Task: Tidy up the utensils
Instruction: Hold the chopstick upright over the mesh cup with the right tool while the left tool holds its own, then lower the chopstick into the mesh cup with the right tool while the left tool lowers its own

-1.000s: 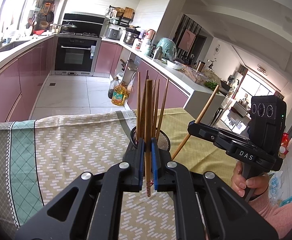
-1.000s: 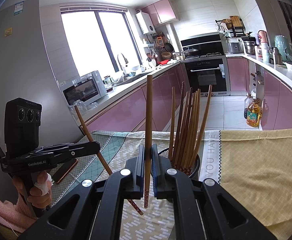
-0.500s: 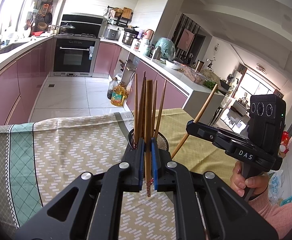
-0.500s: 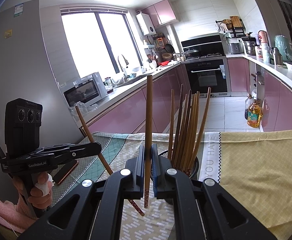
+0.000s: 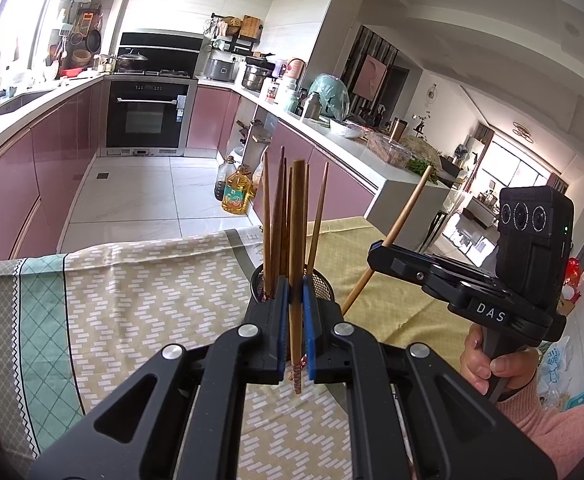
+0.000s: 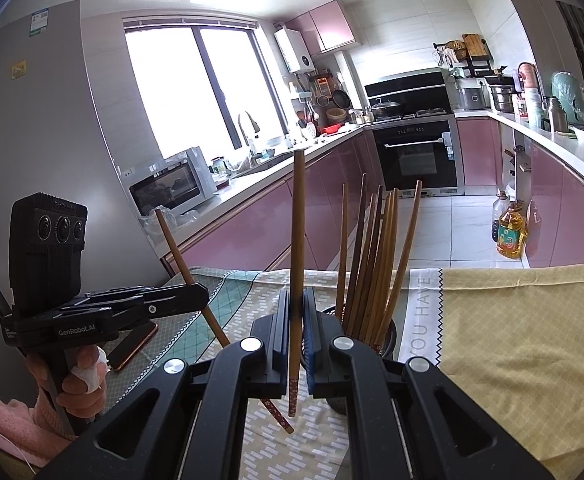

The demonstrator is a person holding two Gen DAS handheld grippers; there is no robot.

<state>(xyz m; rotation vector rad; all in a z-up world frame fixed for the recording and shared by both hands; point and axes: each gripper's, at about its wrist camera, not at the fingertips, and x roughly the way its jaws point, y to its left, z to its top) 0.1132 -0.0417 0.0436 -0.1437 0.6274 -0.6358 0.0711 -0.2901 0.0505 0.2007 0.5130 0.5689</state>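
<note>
Left gripper point(image 5: 295, 322) is closed on one chopstick point(image 5: 297, 248), held upright just in front of the holder point(image 5: 324, 284); its patterned lower tip is seen below the pads. Right gripper point(image 6: 297, 330) is likewise closed on a second chopstick point(image 6: 297, 240), held upright just left of the holder point(image 6: 388, 334). In the left wrist view the holder's base and front are hidden behind the blue-padded fingers point(image 5: 280, 320); only its dark mesh rim is seen, with several chopsticks standing in it. In the right wrist view the holder's lower body is masked by the gripper frame, and the exact count of the bundle point(image 6: 376, 256) cannot be made out. Each gripper is also seen from the other's camera, side on, with its chopstick slanting through the closed tips; the jaw gap there is too small to be judged. The hands point(image 5: 492, 360) point(image 6: 80, 384) on the handles are partly cut off, with pink sleeves at the frame edges. A phone point(image 6: 134, 344) on the table is half covered by the left gripper. The table is covered by a cloth point(image 5: 140, 300) of patterned beige, green and yellow panels, with printed lettering partly readable. Behind it, a kitchen with pink cabinets point(image 5: 20, 184), a built-in oven point(image 5: 148, 118), a tiled floor, oil bottles point(image 5: 236, 196) and a bright, overexposed window point(image 6: 196, 92) is recorded.
</note>
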